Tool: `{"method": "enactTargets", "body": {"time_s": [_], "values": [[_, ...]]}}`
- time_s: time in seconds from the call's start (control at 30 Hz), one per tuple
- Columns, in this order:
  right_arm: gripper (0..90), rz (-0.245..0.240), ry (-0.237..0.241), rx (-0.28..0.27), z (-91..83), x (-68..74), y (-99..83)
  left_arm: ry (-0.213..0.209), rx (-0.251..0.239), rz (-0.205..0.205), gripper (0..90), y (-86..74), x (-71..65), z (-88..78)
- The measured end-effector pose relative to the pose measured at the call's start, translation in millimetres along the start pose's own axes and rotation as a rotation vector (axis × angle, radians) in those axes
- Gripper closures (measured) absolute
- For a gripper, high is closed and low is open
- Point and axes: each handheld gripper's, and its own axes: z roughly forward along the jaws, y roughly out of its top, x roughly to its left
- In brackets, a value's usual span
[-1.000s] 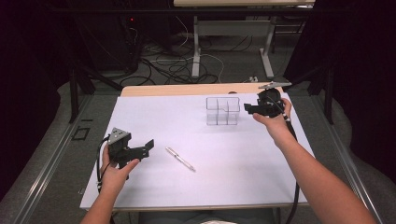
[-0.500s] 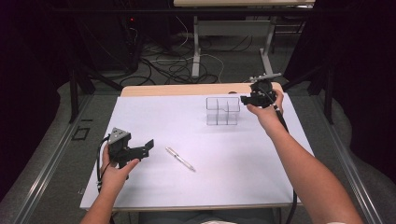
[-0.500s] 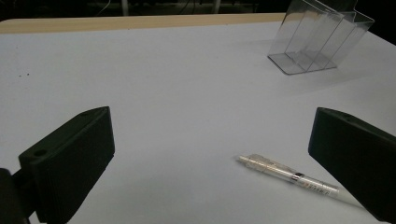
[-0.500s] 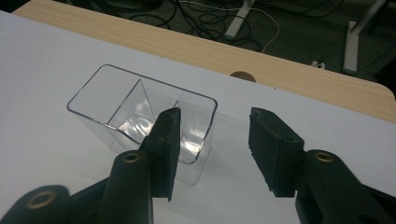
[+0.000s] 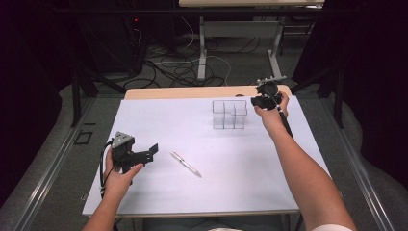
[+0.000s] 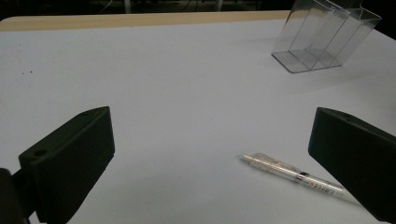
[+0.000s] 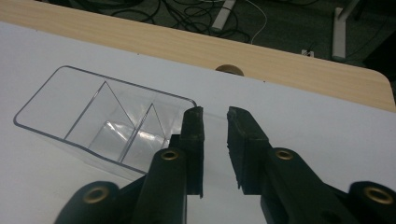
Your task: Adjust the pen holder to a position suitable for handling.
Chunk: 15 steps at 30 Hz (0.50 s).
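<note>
Clear plastic organizer upright near the table's far edge, long axis along that edge, three compartments open upward, no legible writing, right gripper just beside its right end, jaws closing, narrowly apart, nothing between; left gripper spread wide near pen.

The organizer is clear glossy plastic; the table is matt white, its 12 o'clock edge wood.
</note>
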Motion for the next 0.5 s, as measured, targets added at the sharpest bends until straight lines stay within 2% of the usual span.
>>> {"method": "enactTargets", "body": {"time_s": [0.3,0.5], "values": [[89.2,0.001,0.016,0.049,16.6,3.2,-6.1,0.004,0.001,0.003,0.4,-0.2,-0.8,0.3],[90.0,0.001,0.011,0.068,24.0,4.9,-7.8,0.002,-0.002,0.0,0.4,-0.3,-0.7,0.2]]}}
